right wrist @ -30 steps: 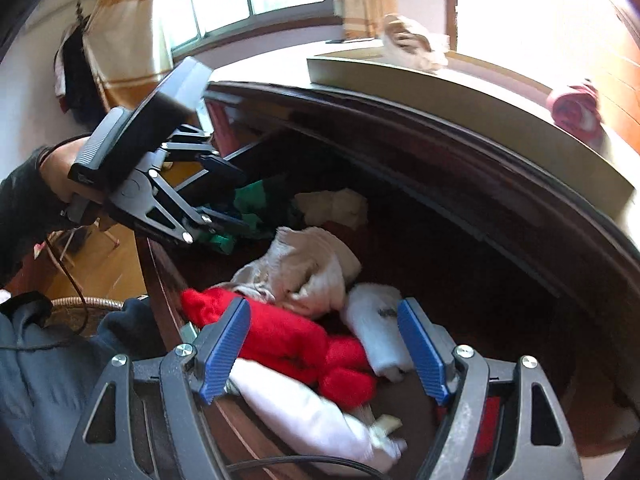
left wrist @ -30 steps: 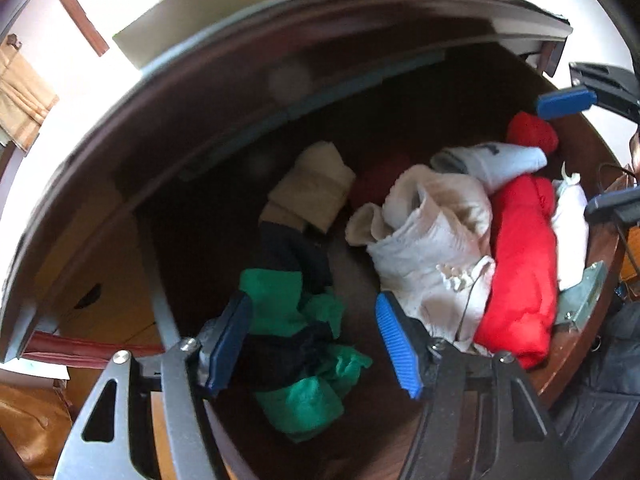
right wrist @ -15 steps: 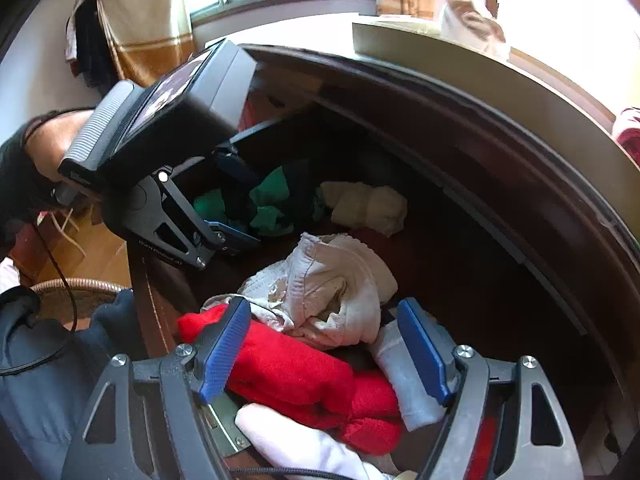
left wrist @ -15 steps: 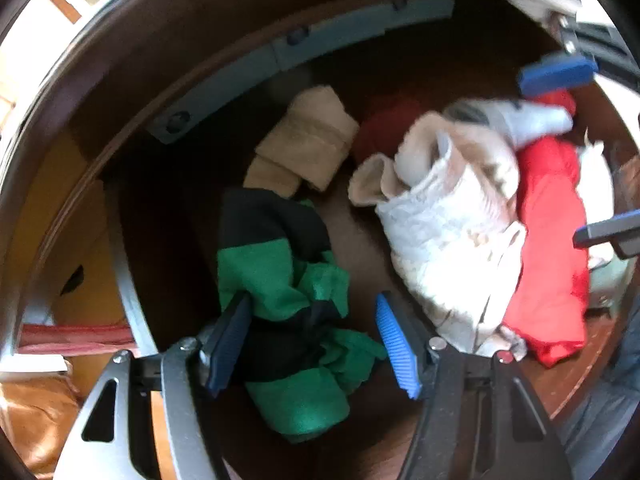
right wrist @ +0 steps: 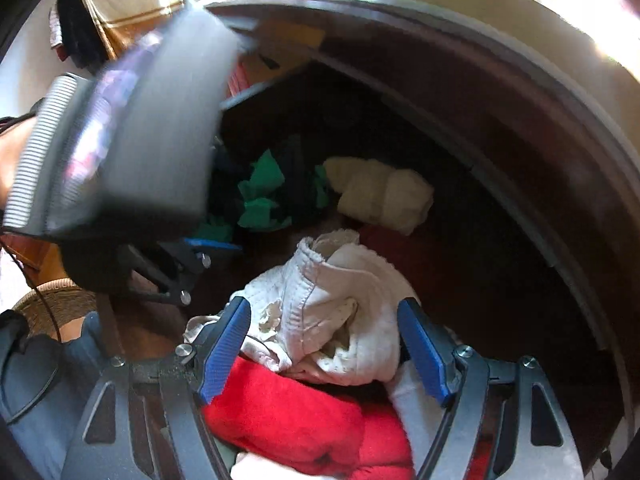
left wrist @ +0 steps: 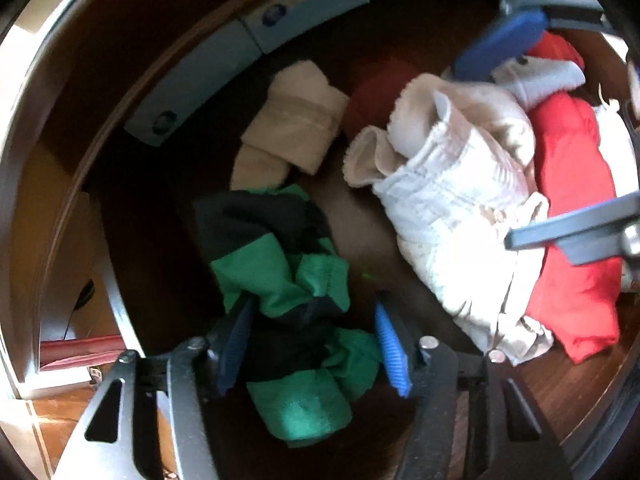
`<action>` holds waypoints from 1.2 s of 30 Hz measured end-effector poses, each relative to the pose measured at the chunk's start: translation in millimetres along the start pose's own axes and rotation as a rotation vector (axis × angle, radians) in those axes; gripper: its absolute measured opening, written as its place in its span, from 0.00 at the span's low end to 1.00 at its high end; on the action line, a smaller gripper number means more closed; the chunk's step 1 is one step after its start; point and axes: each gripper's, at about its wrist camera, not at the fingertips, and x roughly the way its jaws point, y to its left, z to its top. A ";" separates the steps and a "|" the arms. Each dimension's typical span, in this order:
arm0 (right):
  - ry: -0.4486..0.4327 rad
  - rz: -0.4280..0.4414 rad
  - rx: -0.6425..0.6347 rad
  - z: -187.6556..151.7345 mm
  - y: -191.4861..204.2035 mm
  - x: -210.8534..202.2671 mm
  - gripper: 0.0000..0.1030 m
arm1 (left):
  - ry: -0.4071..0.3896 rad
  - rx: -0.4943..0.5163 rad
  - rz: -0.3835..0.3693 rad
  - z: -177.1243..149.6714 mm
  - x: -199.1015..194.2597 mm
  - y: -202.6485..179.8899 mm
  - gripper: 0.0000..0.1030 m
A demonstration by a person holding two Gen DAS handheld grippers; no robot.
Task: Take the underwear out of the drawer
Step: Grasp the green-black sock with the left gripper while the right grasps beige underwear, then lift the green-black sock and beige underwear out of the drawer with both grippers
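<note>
- My left gripper (left wrist: pixel 314 344) has its jaws closing around the green-and-black underwear (left wrist: pixel 288 280); the cloth sits between the blue pads, but I can't make out either pad pressing on it.
- My right gripper (right wrist: pixel 324 346) stands spread wide over the white ribbed underwear (right wrist: pixel 332 308), the pads to either side of it and clear of the cloth.
- The green-and-black piece's near end runs under the left gripper's frame, so I can't see where it stops. In the right wrist view the left gripper's blurred body covers most of it.
- That piece lies long from my left jaws toward the back of the drawer (left wrist: pixel 132 80), its dark band farthest away.
- The white piece runs lengthwise beside the red garment (left wrist: pixel 572 216), overlapping its edge.
- Behind them lie a cream rolled piece (left wrist: pixel 292 132) and a dark red item (left wrist: pixel 376 92), the latter too shadowed to identify.
- Bare drawer floor shows between the green and white piles; the back wall with its pale rail (left wrist: pixel 248 44) is close behind the cream roll.
- The near drawer edge lies just beside the red garment.
</note>
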 end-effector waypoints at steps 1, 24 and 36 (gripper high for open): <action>0.009 0.001 0.008 0.6 -0.9 4.2 0.75 | -0.012 -0.005 0.005 -3.5 0.0 2.5 0.47; 0.122 0.129 0.077 10.3 -12.8 39.3 0.45 | -0.048 -0.025 -0.089 -4.6 0.8 16.4 0.30; -0.001 0.139 0.093 -4.3 -10.3 7.5 0.19 | -0.121 -0.074 -0.071 -15.7 0.0 20.2 0.13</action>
